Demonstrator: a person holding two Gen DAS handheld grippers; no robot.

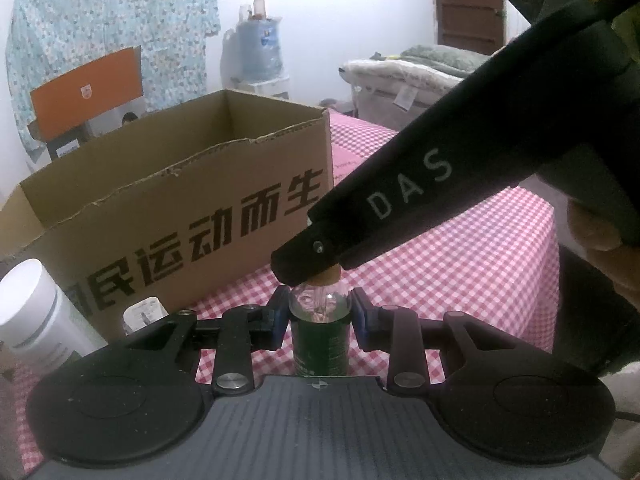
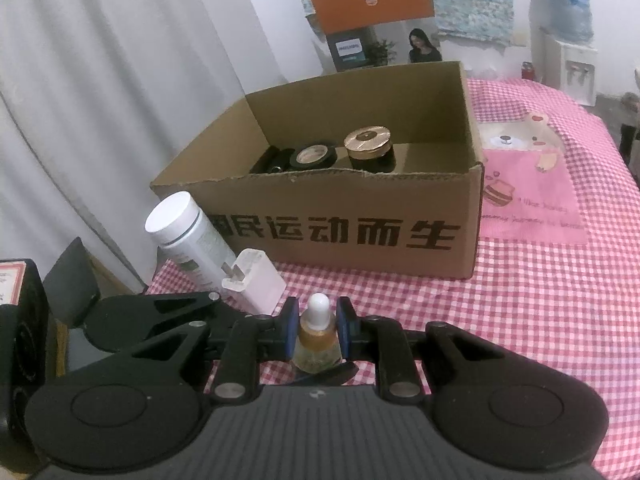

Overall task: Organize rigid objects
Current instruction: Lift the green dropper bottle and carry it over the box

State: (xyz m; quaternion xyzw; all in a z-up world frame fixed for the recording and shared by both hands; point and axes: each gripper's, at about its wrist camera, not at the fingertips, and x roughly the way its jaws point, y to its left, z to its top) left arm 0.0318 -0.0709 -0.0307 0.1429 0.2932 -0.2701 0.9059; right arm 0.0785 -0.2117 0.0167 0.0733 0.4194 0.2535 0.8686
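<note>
left tongs (image 1: 320, 320) clamp a green-labelled glass bottle (image 1: 319, 340) above the checked bed cover (image 1: 460, 272); right tongs (image 2: 318, 328) grip a small amber dropper bottle (image 2: 317, 344). beyond stands an open cardboard box (image 2: 360, 232) holding dark jars (image 2: 370, 148).

From my right wrist cam: cardboard box (image 2: 344, 224) sits on the tablecloth (image 2: 540, 304), w/ three jars in it: wide-lid jar (image 2: 370, 148) at right, flat jar (image 2: 314, 156) just left of it, another (image 2: 272, 162) at far left. White bottle (image 2: 188, 236) leans at box's front-left corner; charger plug (image 2: 256, 280) lies just in front of it. Dropper bottle (image 2: 318, 340) is nearest me, in front of box.
</note>
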